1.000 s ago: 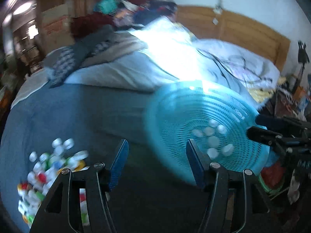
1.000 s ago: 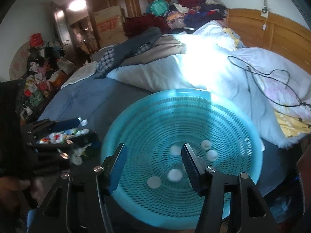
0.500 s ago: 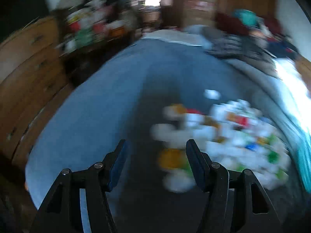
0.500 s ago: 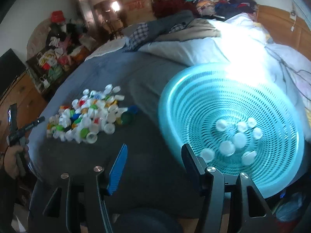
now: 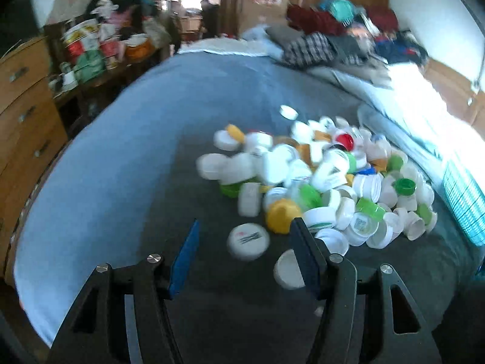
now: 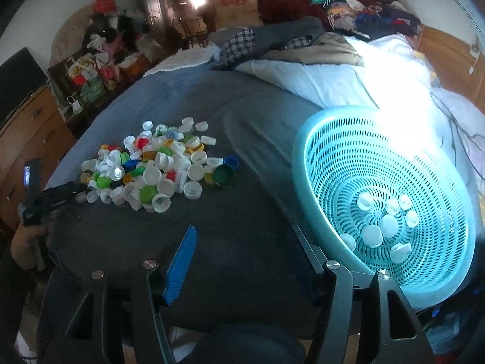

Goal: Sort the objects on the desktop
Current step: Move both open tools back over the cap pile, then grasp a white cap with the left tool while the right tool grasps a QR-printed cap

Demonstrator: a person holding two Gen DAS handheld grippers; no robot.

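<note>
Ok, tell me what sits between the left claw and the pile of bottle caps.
Nothing visible. The left claw is open and empty, with a loose white cap right ahead between its fingers, and the pile of bottle caps lies just beyond on bare dark bedding.

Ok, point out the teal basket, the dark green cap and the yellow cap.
teal basket (image 6: 306, 139): right wrist view, its near-left rim.
dark green cap (image 6: 224, 176): right wrist view, its open inside.
yellow cap (image 5: 282, 215): left wrist view, its top.
</note>
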